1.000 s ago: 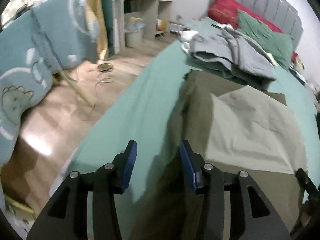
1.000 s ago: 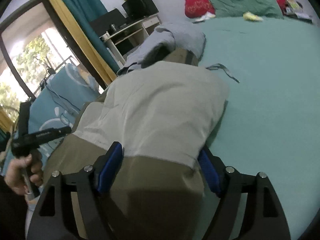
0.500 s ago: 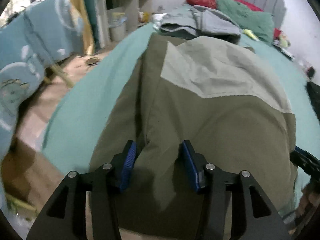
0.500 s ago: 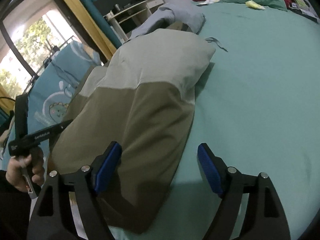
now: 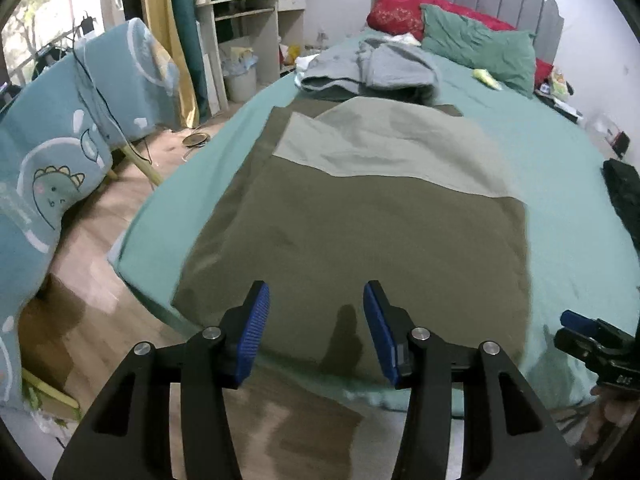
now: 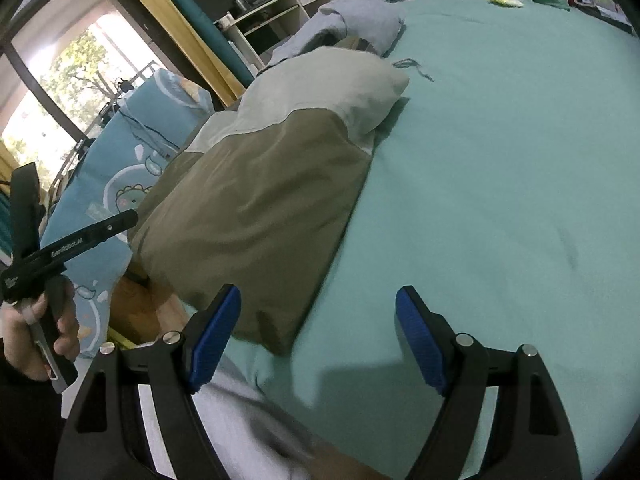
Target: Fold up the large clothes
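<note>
A folded garment, olive with a pale grey-green upper panel (image 5: 360,208) (image 6: 260,200), lies flat on the teal bed (image 5: 560,208) (image 6: 500,160) near its foot edge. My left gripper (image 5: 314,328) hangs open over the foot of the bed, just short of the garment's near hem, with nothing between its blue pads. My right gripper (image 6: 318,332) stands open wide beside the garment's near right corner, over bare sheet, holding nothing. The left gripper's body (image 6: 60,248) shows in a hand at the left of the right wrist view.
A pile of grey clothes (image 5: 372,68) lies beyond the garment, with red and green pillows (image 5: 476,36) at the grey headboard. A blue dinosaur-print cushion chair (image 5: 48,168) stands on the wooden floor left of the bed. A dark object (image 5: 624,200) lies at the bed's right edge.
Both grippers pulled back toward the foot of the bed and off the garment. The cloth that lay between their pads now rests flat on the sheet, and both stand clear of it.
</note>
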`<state>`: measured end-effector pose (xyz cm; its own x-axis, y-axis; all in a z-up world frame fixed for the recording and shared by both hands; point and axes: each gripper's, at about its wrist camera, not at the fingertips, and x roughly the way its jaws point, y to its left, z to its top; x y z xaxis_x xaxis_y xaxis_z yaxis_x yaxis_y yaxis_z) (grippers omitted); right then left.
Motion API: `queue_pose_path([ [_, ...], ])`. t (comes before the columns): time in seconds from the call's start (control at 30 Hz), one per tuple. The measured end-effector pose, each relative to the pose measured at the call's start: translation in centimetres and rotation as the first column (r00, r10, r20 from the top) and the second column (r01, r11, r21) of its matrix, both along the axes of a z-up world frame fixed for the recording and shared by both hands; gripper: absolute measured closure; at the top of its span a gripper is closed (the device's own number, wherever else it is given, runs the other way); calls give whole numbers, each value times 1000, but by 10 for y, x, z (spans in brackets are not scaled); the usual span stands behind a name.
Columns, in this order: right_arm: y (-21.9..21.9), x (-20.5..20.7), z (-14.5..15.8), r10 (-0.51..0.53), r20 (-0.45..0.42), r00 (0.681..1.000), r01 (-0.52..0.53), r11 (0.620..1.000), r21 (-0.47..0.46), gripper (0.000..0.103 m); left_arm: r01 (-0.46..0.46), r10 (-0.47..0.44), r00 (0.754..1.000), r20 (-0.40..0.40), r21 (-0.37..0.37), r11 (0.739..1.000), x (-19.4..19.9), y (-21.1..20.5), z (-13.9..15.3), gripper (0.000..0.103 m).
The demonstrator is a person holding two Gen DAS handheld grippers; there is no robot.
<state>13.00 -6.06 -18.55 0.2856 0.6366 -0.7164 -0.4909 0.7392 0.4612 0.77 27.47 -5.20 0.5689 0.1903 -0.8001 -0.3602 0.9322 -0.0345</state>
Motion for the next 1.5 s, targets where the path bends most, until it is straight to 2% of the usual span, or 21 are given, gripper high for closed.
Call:
queue_pose_path([
  [0.3, -53, -13, 14, -49, 19, 999, 49, 999, 8, 23, 71, -68, 995, 68, -35, 997, -11, -76, 13, 52],
  [0.73, -158, -23, 31, -173, 44, 984, 173, 985, -2, 23, 182, -171, 978, 118, -88, 979, 3, -177, 25, 50],
  [1.0, -216, -28, 52, -251, 85, 964, 253, 968, -3, 22, 219, -211, 970, 123, -57, 974, 7, -227, 47, 50],
  [1.07, -230, -31, 60, -271, 111, 956, 273, 962, -5, 15, 238, -228, 964, 139, -57, 970, 6, -237, 55, 50],
  [1.2, -256, -37, 79, -303, 167, 938, 307, 952, 0, 8, 276, -265, 947, 180, -34, 961, 4, -260, 76, 50],
  [1.37, -284, -41, 103, -353, 218, 910, 359, 933, 13, 7, 297, -296, 923, 247, 32, 954, -3, -286, 104, 50],
  [1.5, -302, -47, 123, -379, 271, 885, 390, 921, 12, 7, 320, -329, 893, 307, 82, 944, -11, -305, 127, 50],
])
